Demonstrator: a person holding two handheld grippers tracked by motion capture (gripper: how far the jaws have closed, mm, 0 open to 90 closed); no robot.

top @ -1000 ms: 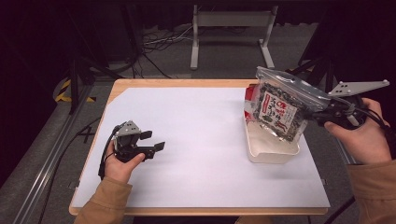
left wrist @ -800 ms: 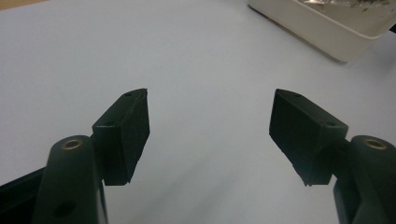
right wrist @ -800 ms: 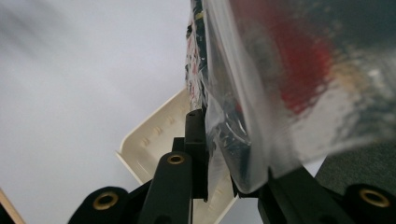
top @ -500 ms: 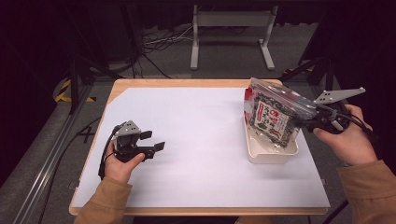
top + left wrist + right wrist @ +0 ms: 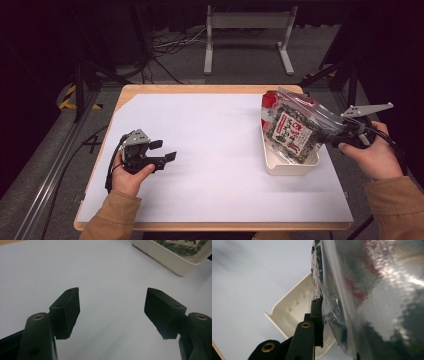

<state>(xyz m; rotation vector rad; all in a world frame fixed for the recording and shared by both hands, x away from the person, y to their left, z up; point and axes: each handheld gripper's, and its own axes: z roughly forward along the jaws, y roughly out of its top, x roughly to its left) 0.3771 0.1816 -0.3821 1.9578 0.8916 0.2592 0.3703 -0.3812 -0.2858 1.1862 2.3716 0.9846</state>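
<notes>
Right claw (image 5: 336, 141) grips bag (image 5: 292, 131) over tray (image 5: 291, 165); left claw (image 5: 112, 311) agape.

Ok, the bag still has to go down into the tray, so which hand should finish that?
Right. The right tongs are already clamped on the bag directly above the tray. The left tongs are open, across the table.

A: Surroundings? B: Wooden table (image 5: 200, 90) under a white sheet (image 5: 215, 150), on a grey floor (image 5: 45, 155). Metal stand (image 5: 247, 35) behind it, loose cables (image 5: 165, 47) nearby, yellow-black hazard tape (image 5: 67, 97) at left. A: Walls? B: Too dark to tell.
</notes>
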